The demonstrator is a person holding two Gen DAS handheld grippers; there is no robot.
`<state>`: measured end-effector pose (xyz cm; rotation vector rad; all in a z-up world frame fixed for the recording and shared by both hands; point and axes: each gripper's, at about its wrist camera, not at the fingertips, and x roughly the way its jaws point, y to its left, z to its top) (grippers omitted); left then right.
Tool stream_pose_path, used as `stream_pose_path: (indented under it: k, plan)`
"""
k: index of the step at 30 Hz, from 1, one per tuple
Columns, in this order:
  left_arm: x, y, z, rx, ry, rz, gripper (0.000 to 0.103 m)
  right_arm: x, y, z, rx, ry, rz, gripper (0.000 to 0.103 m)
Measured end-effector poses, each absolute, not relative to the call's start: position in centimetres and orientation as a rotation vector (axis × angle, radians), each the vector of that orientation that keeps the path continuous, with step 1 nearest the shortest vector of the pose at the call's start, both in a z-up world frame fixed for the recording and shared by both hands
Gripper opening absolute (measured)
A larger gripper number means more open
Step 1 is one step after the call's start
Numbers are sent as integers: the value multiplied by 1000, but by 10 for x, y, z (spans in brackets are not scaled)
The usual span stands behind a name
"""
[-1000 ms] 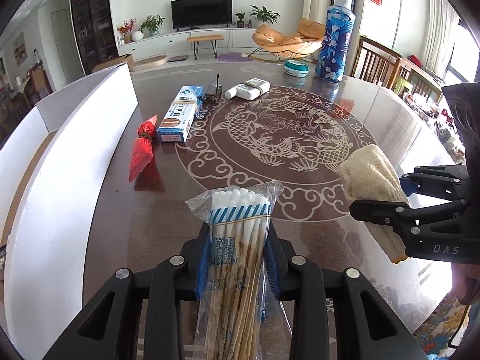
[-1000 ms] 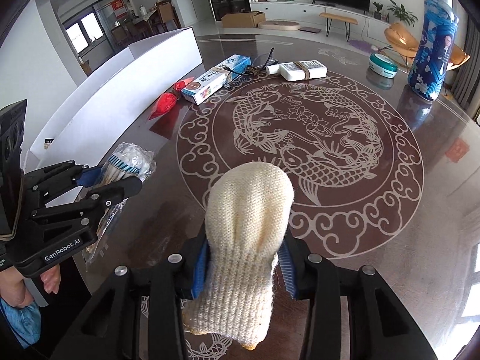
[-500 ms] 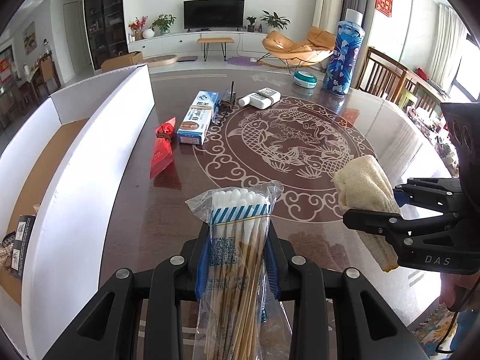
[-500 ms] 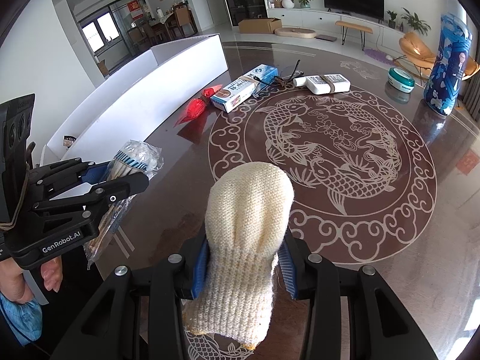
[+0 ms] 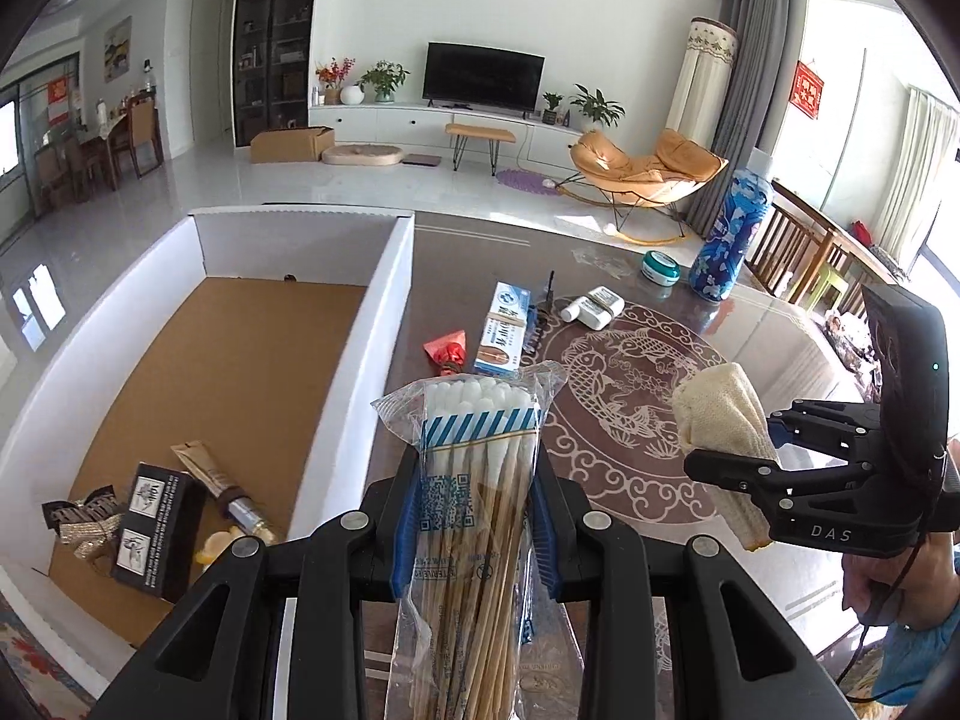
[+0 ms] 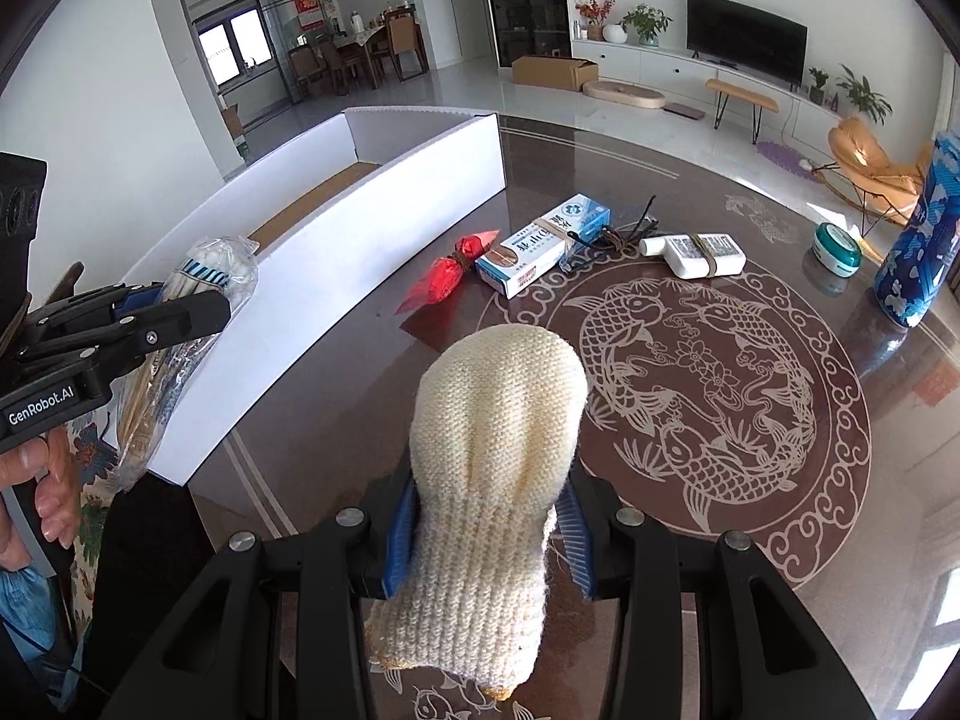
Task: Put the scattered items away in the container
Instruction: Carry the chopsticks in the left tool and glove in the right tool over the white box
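My left gripper (image 5: 474,534) is shut on a clear bag of cotton swabs (image 5: 480,480), held high above the near right wall of the white cardboard box (image 5: 384,324). It also shows in the right wrist view (image 6: 174,312). My right gripper (image 6: 486,534) is shut on a cream knitted glove (image 6: 498,420) above the table. It also shows in the left wrist view (image 5: 774,462) to the right. On the table lie a red packet (image 5: 447,351), a blue-white carton (image 5: 504,330), a dark hair clip (image 6: 624,234) and a white bottle bundle (image 5: 591,309).
The box holds a black carton (image 5: 153,528), a brown tube (image 5: 219,486) and a ribbon bow (image 5: 81,519). A teal round tin (image 5: 660,267) and a tall blue bottle (image 5: 729,234) stand at the table's far side. Chairs stand to the right.
Both grippers have risen and swung left toward the box with their loads. The box's inside and its contents have come into the left wrist view.
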<state>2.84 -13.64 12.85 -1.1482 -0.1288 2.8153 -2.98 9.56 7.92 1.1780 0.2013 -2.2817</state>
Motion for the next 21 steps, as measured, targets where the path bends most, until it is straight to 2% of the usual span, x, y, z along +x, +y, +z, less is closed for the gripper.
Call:
stream_pose_path:
  k: [5,10,15,21]
  plan:
    - [18,-219,154,-1166,-165,2948,31,-40,15,129,1030,244,-2210,42]
    - [-8,-276,146,-1266,-196,2992,31,-55,-79,154,925,276,-2119,42]
    - [-24,-317,112,-1396,-318,2972,31,-79,-154,132,953,318,-2065,42]
    - [-25,-337,68,-1594,-332,2918,34,-87,-199,77,1038,385,-2043,44]
